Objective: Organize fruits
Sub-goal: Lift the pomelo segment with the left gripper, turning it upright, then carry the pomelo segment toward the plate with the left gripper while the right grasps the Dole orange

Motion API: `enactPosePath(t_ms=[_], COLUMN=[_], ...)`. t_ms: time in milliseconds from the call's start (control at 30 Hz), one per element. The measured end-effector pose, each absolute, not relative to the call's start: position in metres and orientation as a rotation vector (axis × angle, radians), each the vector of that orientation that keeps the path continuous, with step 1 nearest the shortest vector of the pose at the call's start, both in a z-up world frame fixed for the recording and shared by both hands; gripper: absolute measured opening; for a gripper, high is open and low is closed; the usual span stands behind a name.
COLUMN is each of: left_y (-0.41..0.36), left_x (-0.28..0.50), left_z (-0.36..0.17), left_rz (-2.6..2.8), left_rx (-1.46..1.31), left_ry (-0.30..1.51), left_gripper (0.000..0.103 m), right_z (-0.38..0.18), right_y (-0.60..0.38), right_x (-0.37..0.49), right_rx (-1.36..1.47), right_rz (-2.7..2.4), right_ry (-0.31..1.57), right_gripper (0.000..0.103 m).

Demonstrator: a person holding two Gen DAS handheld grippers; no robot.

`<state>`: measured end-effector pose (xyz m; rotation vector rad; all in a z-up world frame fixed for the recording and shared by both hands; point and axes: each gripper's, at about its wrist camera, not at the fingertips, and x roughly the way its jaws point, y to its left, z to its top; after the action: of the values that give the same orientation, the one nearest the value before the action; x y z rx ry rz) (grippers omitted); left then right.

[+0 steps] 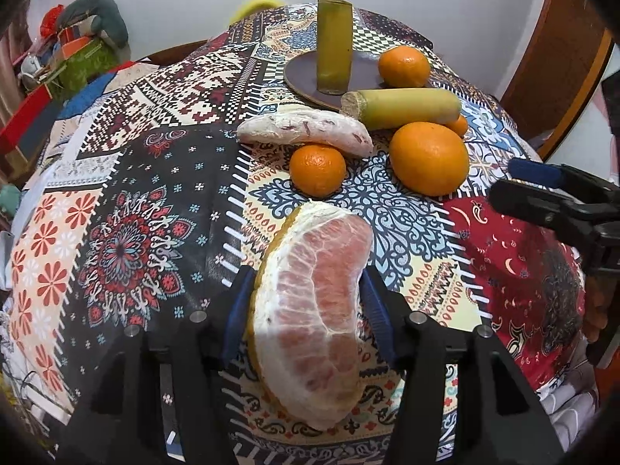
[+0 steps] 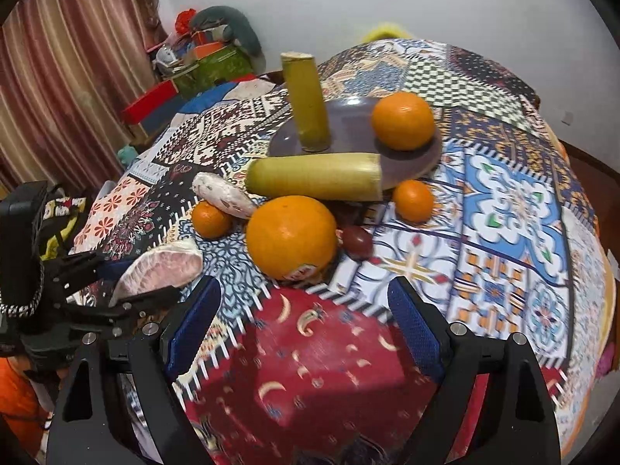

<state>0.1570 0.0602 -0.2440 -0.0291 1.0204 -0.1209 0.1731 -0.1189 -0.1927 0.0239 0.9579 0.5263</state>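
Left tongs (image 1: 310, 306) clamp pomelo wedge (image 1: 314, 321); right tongs (image 2: 304, 325) gape empty.

Both wrist views look low, forward across patchwork-cloth worktop (image 1: 128, 209); right view sits rightward; both share dark round plate (image 1: 298, 77) (image 2: 348, 124).
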Motion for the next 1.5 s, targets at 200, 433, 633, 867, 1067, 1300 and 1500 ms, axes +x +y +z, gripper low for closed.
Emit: enactPosePath(t_ms=[200, 433, 633, 867, 1067, 1300, 1500], left_y=[0.06, 0.064, 0.064, 0.067, 0.067, 0.063, 0.055], left_x=[0.158, 0.164, 0.164, 0.16, 0.152, 0.146, 0.147], left_z=[-0.244, -0.244, -0.242, -0.237, -0.226, -0.204, -0.184], left_rz=[-0.126, -0.115, -0.114, -0.114, -0.112, -0.119, -0.136], left_rx=[-0.03, -0.052, -0.058, -0.083, -0.09, -0.086, -0.077], left_ry=[0.997, 0.977, 0.968, 0.964, 0.945, 0.894, 0.847], left_gripper=[0.054, 0.052, 0.052, 0.05, 0.049, 0.048, 0.046], right_z=[-0.201, -0.208, -0.205, -0.203, -0.197, -0.187, -0.174], right_y=[-0.104, -0.091, -0.088, -0.096, -0.102, -0.116, -0.125], right_x=[0.186, 0.194, 0.197, 0.193, 0.177, 0.166, 0.164], right_rx=[0.017, -0.007, -0.042, -0.026, -0.023, 0.002, 0.017], right_rz=[0.54, 0.533, 0.511, 0.515, 0.522, 0.509, 0.494], right_ry=[0.981, 0.994, 0.973, 0.976, 0.965, 0.944, 0.907], right_gripper=[0.081, 0.079, 0.065, 0.06, 0.059, 0.059, 0.057])
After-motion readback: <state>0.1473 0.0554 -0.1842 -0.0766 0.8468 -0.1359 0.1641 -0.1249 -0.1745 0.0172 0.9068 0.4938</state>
